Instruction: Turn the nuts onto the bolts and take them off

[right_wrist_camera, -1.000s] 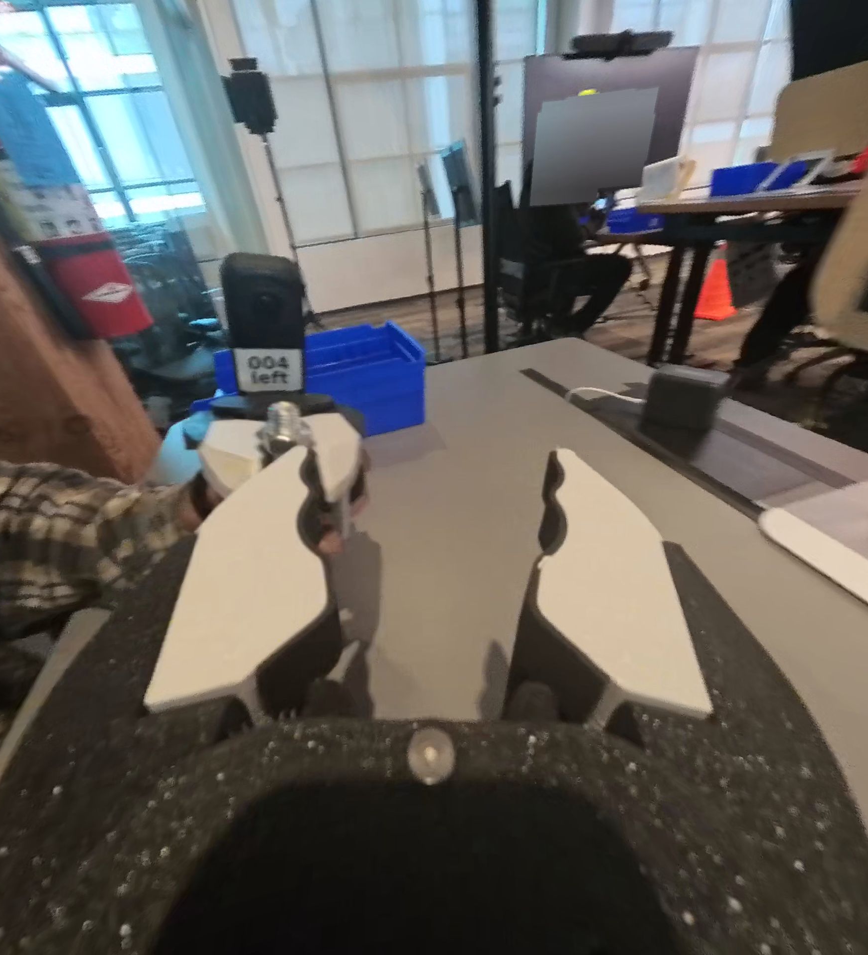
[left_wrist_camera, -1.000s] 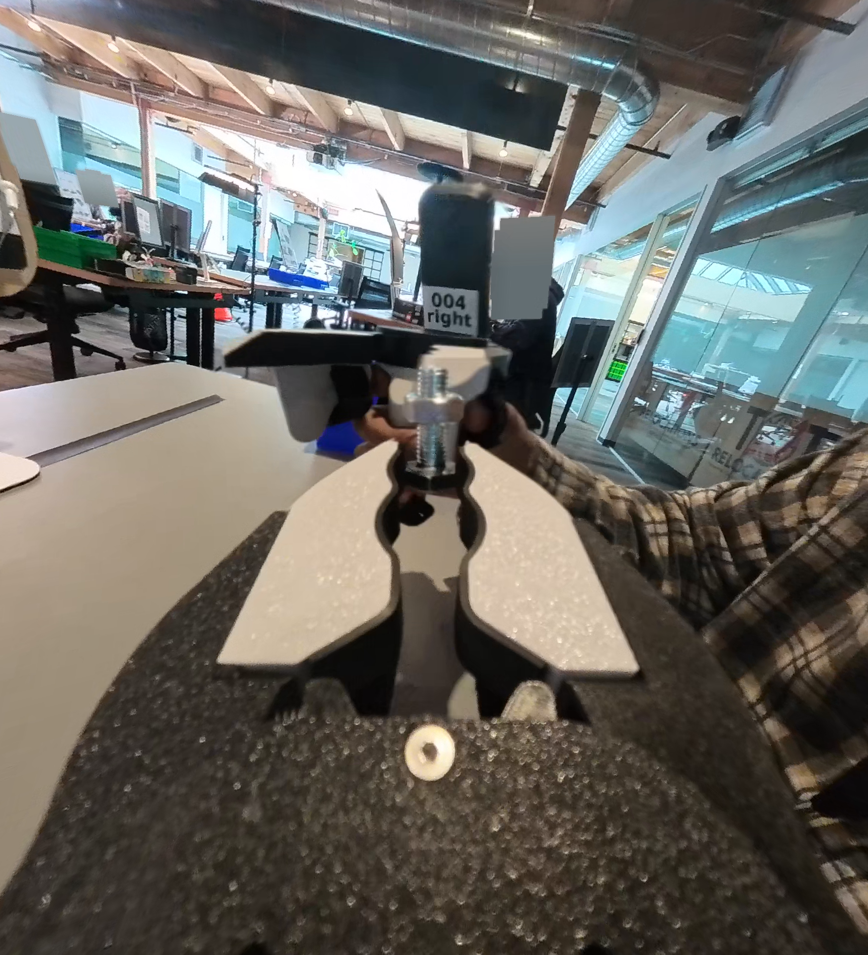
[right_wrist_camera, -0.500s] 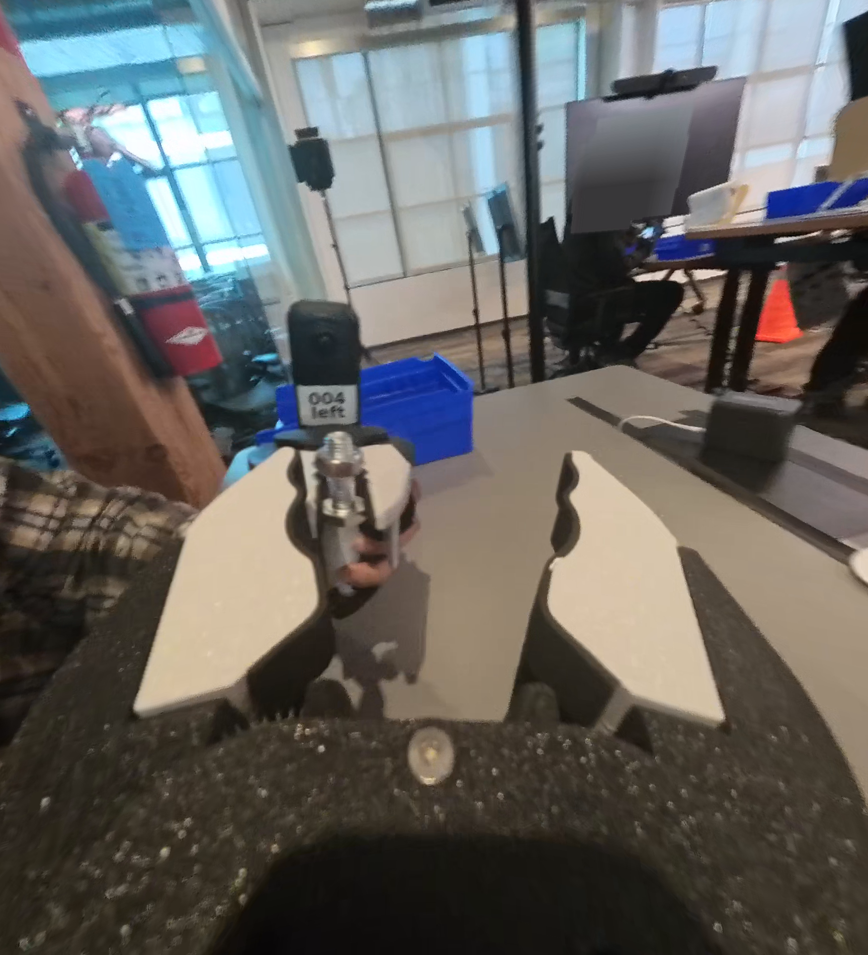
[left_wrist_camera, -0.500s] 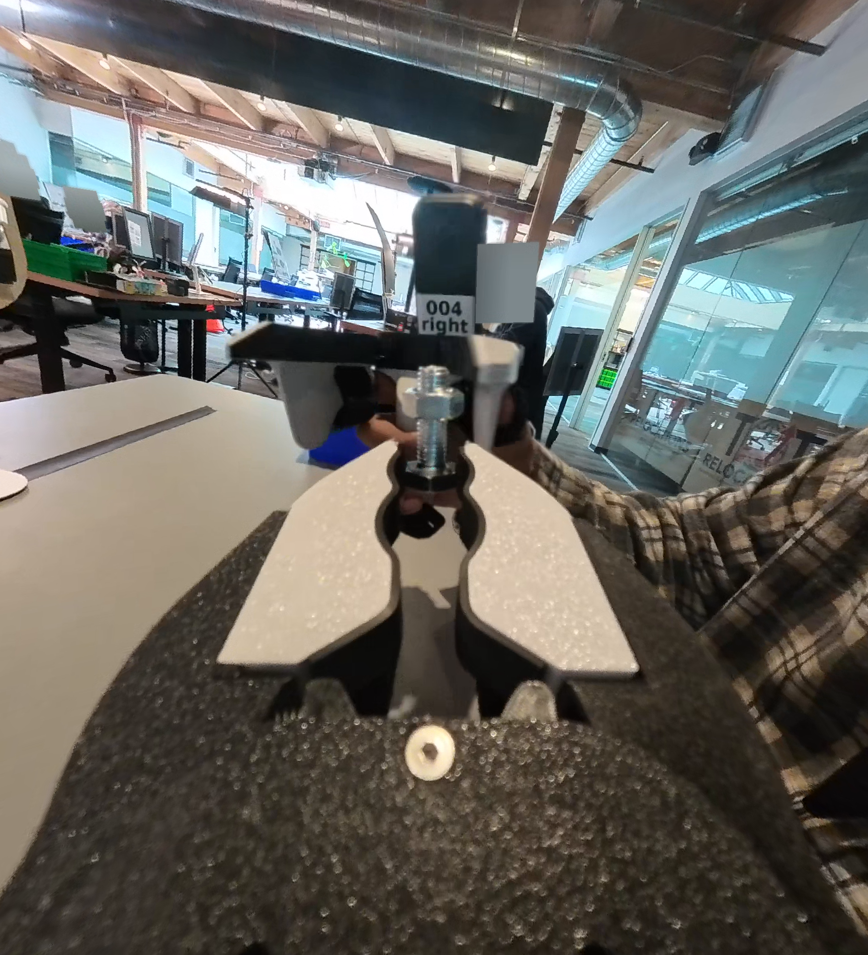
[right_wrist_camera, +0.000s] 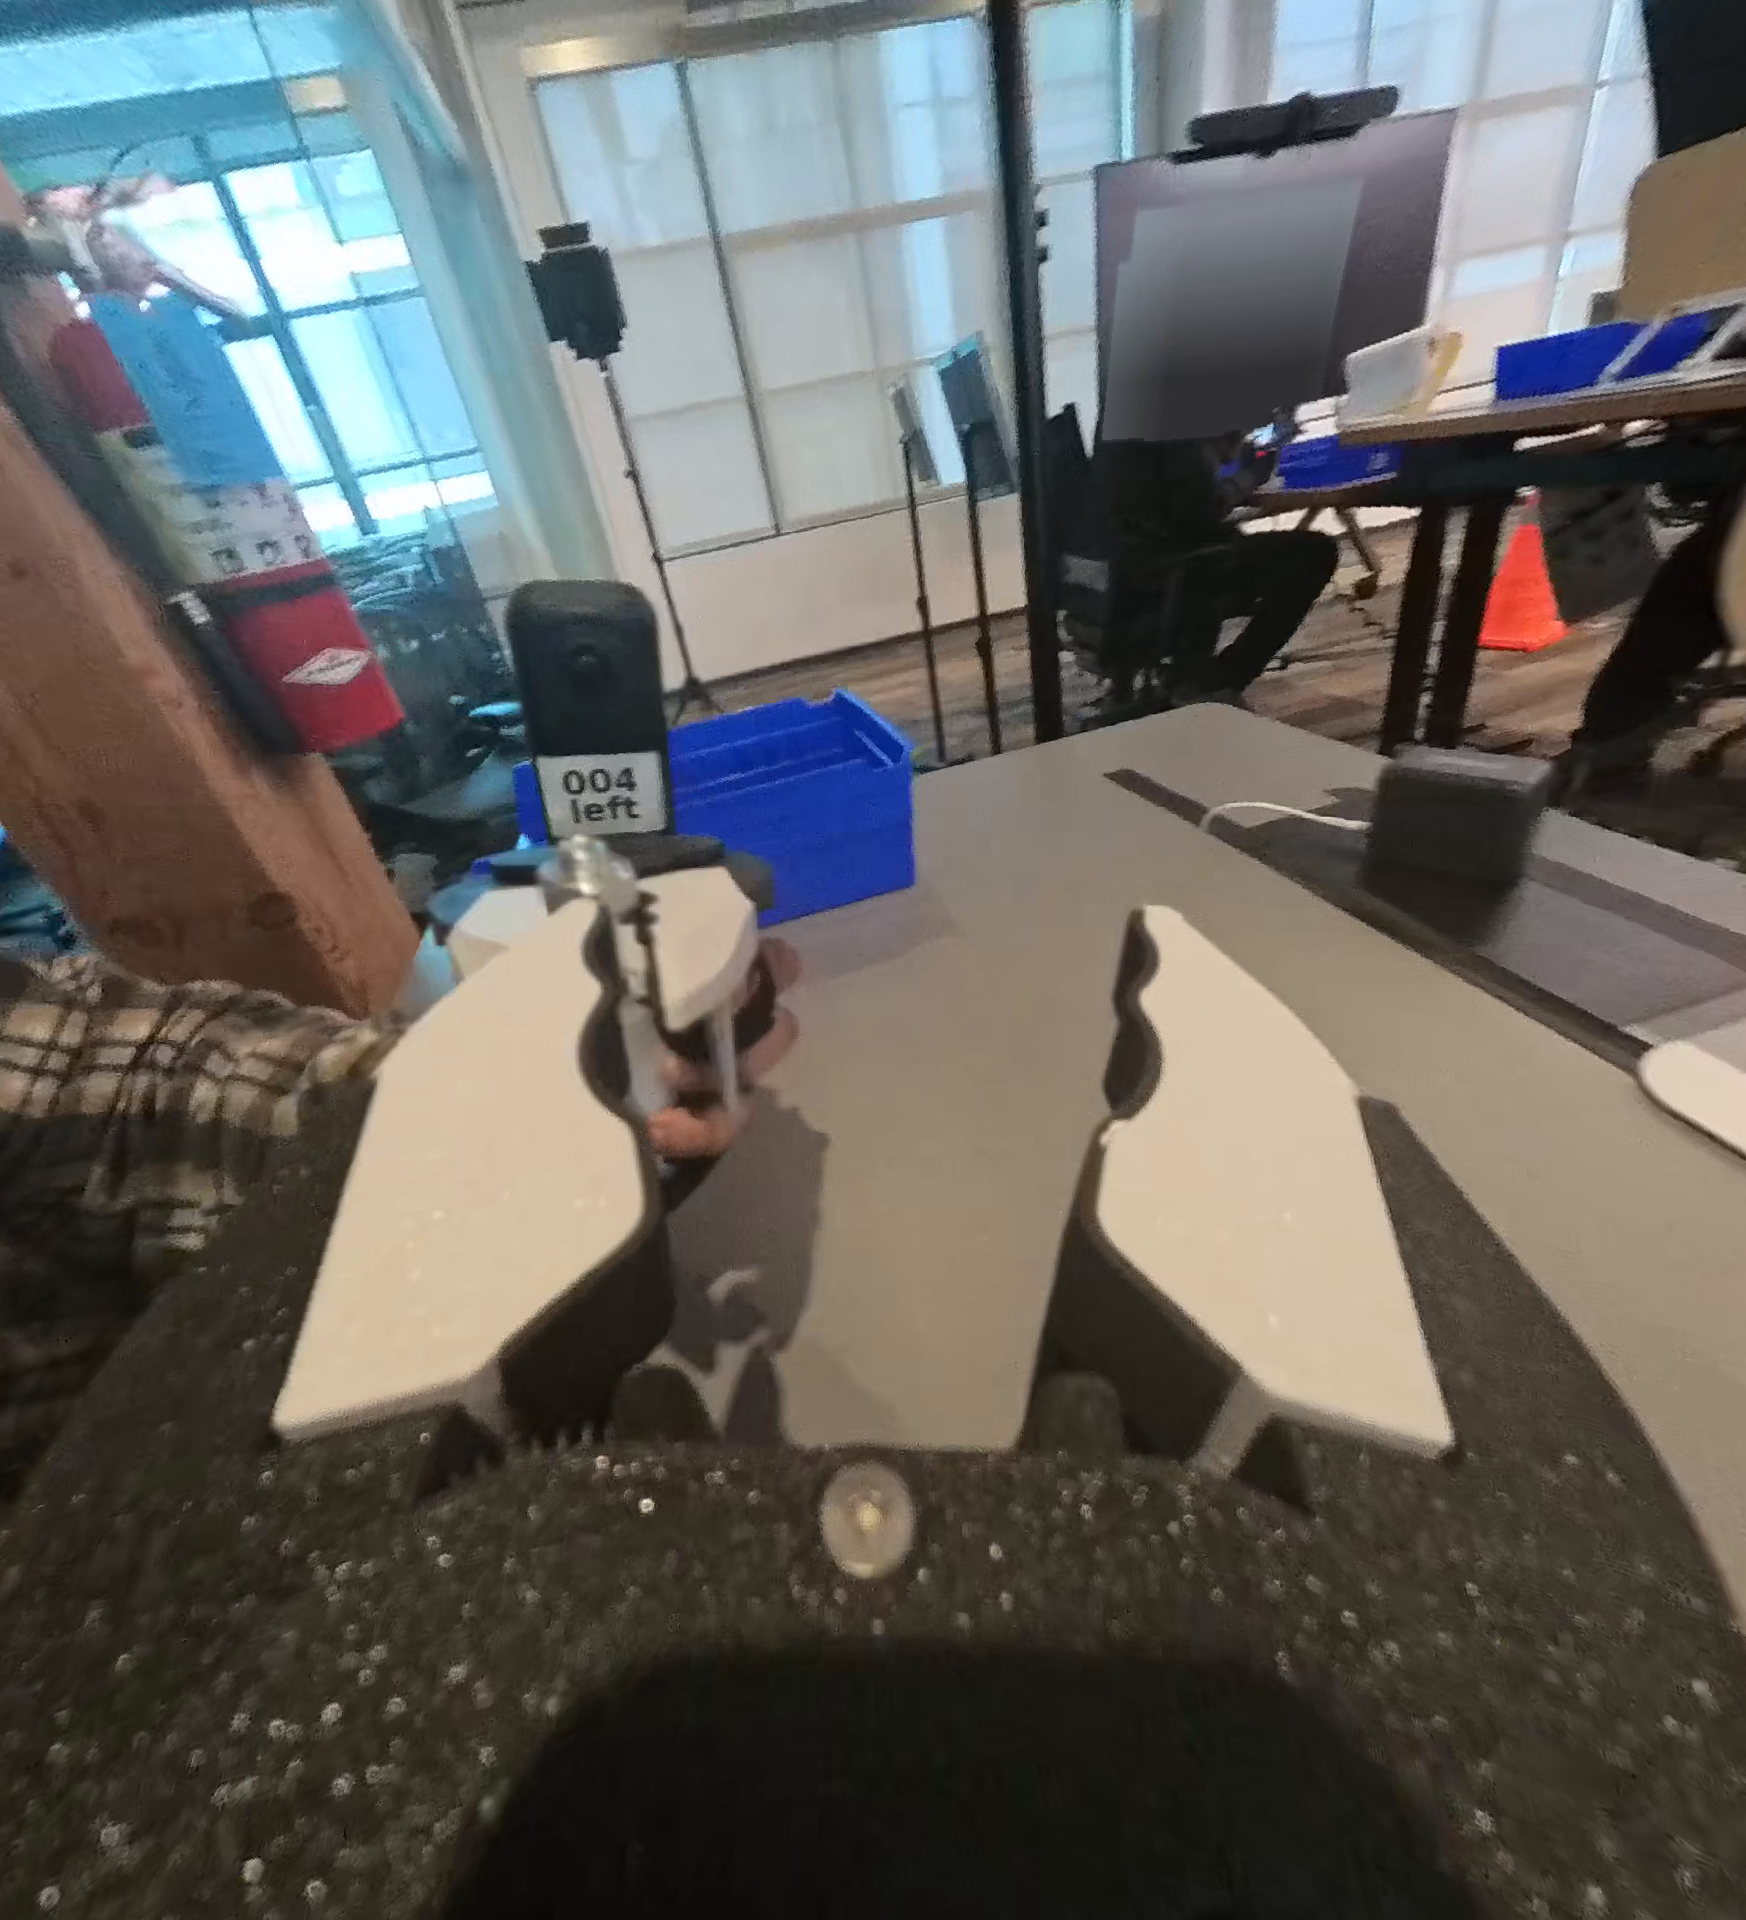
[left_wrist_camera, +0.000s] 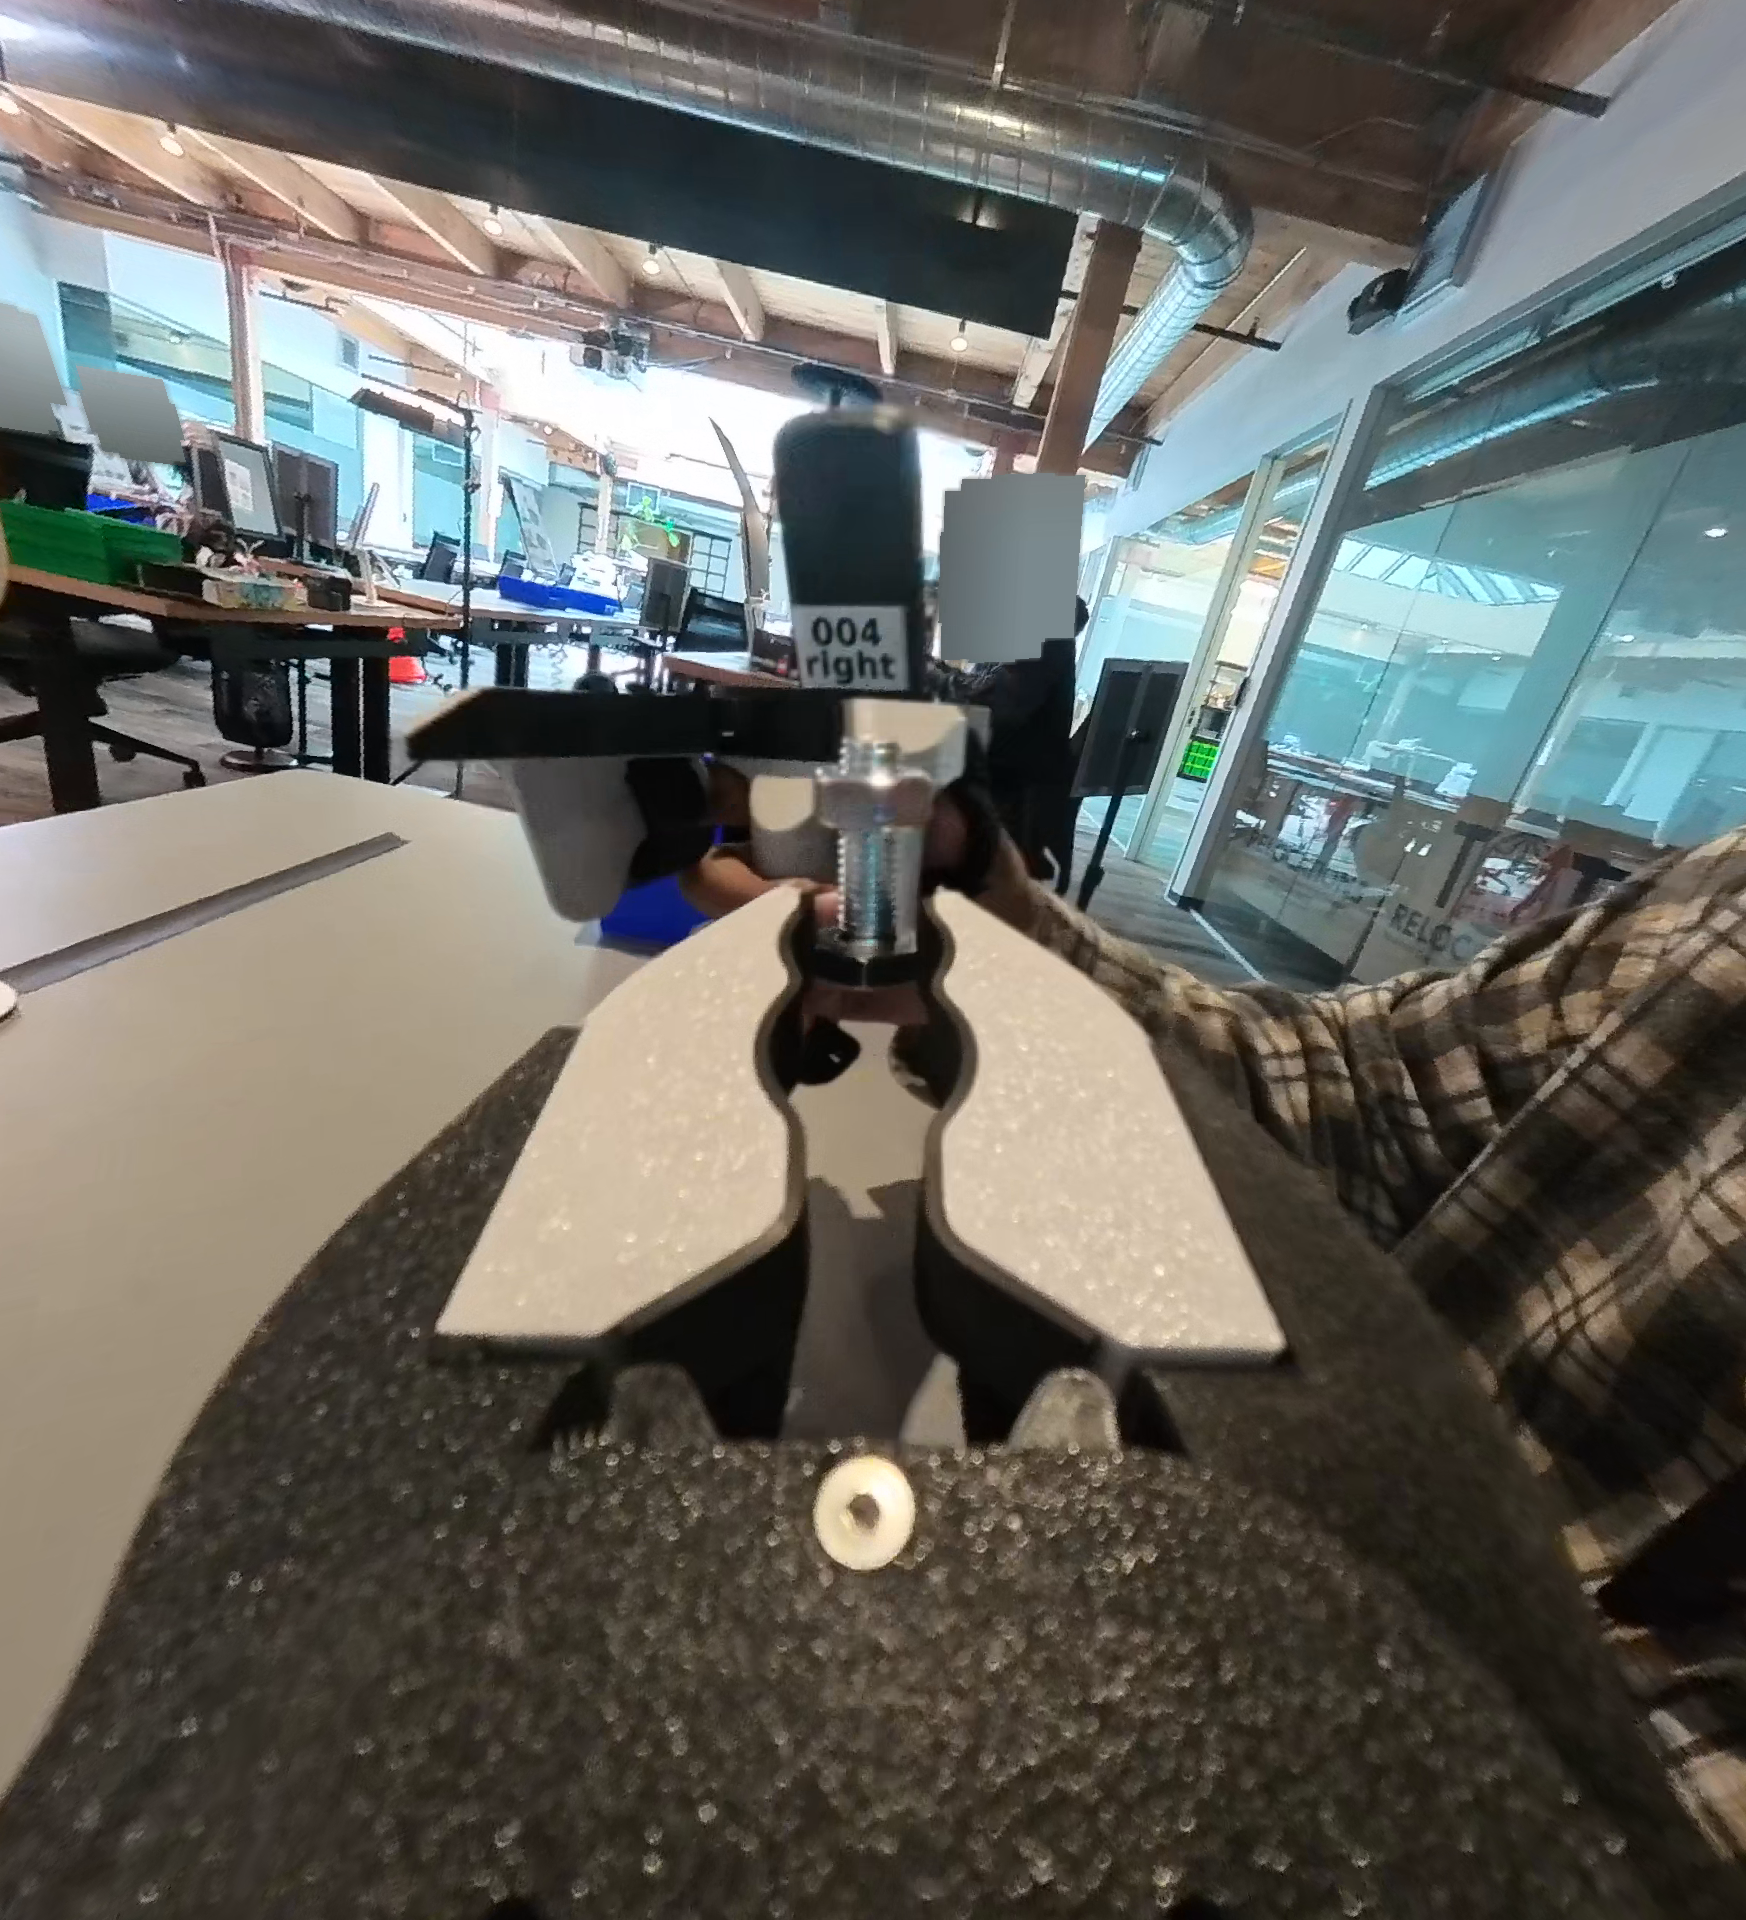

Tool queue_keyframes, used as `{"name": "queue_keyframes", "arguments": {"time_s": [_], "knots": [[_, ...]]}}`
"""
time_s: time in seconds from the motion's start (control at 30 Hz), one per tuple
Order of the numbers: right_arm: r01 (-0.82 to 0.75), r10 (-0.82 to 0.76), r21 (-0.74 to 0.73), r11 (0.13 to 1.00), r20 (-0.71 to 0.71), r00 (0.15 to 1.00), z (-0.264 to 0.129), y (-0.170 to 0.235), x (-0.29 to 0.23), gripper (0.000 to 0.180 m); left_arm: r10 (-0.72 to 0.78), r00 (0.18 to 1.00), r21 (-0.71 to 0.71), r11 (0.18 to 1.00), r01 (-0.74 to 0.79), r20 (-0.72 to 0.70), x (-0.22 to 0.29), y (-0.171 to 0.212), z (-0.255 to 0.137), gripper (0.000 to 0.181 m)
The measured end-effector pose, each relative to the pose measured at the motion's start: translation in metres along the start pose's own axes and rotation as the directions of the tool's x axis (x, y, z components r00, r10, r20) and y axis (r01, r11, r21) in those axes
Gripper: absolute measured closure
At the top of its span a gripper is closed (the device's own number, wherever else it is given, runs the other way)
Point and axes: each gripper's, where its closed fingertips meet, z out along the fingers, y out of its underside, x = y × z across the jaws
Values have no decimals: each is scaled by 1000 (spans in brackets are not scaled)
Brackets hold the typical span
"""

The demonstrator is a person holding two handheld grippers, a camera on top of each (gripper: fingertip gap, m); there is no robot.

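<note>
Upright, bolt in left hand-held gripper

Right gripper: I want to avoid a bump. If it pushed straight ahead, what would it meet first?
Likely only table: the open right gripper points past the bolt, which sits by its left finger. Depth is unclear.

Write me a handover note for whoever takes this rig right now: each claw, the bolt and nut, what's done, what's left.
Left claw: shut on the upright silver threaded bolt, gripping near its head.
Right claw: open, holding nothing, one finger beside the bolt.
Silver hex nut: on the thread near the bolt's tip.
Done: nut is threaded on.
Left: whether it was going on or coming off is unclear here; finish turning, then remove it.
</note>
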Motion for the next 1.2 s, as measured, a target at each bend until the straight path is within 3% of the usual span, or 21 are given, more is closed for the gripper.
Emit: {"name": "queue_keyframes", "arguments": {"time_s": [0.17,0.33,0.5,0.67,0.8,0.97,1.13,1.2], "knots": [[5,-8,36,999,88,996,6,-8,-22,87,-9,1000,12,1000,9,-7,0,-1,-1,163],[15,-15,-8,1000,2,1000,-1,-1,-1,92,-3,1000,13,1000,3,-19,3,-2,-1,163],[-4,1,25,1000,95,996,8,-7,-24,88,-3,1000,10,1000,3,-22,3,-1,1,163],[23,-23,1,1000,-2,1000,-4,-5,-1,90,3,1000,15,1000,-2,-26,4,-3,0,163],[11,-14,30,1000,102,995,6,-9,-26,88,-1,1000,12,1000,1,-26,4,-1,1,163],[36,-35,-7,999,25,999,-1,-4,-10,90,9,1000,6,1000,-9,-27,6,-1,2,163],[14,-17,30,999,105,994,7,-10,-29,88,3,1000,13,1000,-3,-31,5,-2,1,163],[37,-37,-9,999,63,997,8,-3,-21,90,2,999,11,1000,-2,-34,6,-1,2,163]]}}
